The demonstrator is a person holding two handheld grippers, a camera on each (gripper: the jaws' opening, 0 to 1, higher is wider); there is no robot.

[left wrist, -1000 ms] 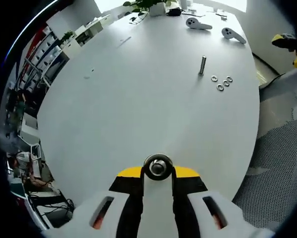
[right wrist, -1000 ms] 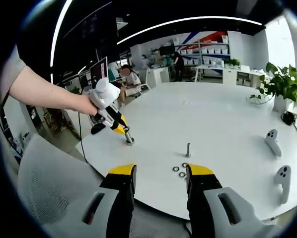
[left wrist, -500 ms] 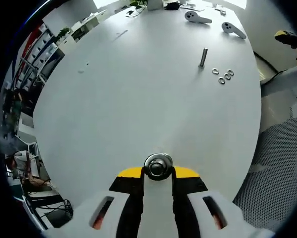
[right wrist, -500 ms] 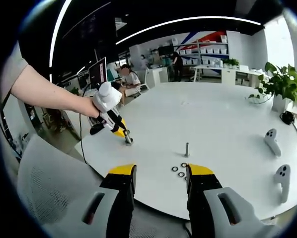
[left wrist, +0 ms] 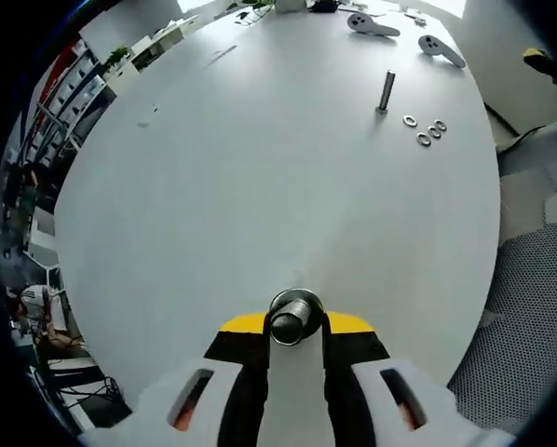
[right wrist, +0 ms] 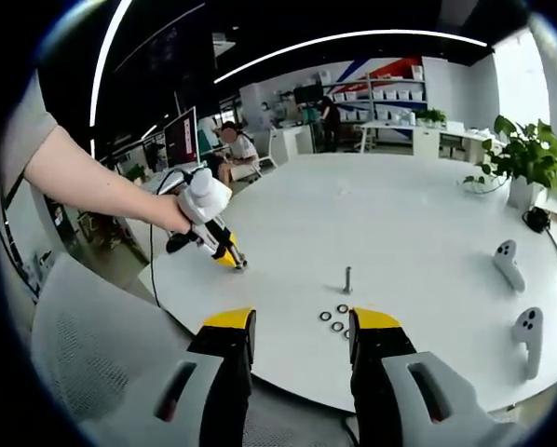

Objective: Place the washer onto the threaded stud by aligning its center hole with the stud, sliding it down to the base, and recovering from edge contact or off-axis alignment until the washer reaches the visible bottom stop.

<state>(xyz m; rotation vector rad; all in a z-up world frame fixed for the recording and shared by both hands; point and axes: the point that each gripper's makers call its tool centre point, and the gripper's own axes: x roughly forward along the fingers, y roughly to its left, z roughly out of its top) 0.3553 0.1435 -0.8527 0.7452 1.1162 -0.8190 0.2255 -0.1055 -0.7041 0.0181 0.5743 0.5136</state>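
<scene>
My left gripper (left wrist: pixel 295 326) is shut on a short metal stud (left wrist: pixel 293 315), seen almost end-on over the white table (left wrist: pixel 223 186). The right gripper view has the left gripper (right wrist: pixel 224 251) held by a hand, its tip low at the table's near-left edge. A second threaded stud (left wrist: pixel 387 90) (right wrist: pixel 347 278) stands upright on the table. Several washers (left wrist: pixel 425 139) (right wrist: pixel 326 316) lie flat beside its base. My right gripper (right wrist: pixel 297 324) is open with nothing between its jaws, in front of the table edge, short of the washers.
Two white hand controllers (right wrist: pixel 508 264) (left wrist: pixel 372 25) lie on the table's far side. A potted plant (right wrist: pixel 528 158) stands beyond them. A grey mesh chair (right wrist: pixel 92 363) sits below the table edge, and people sit at desks (right wrist: pixel 232 147) behind.
The left gripper has tilted with its stud, so more of the stud's threaded side shows. In the right gripper view it has shifted slightly left along the table edge. The right gripper stays open.
</scene>
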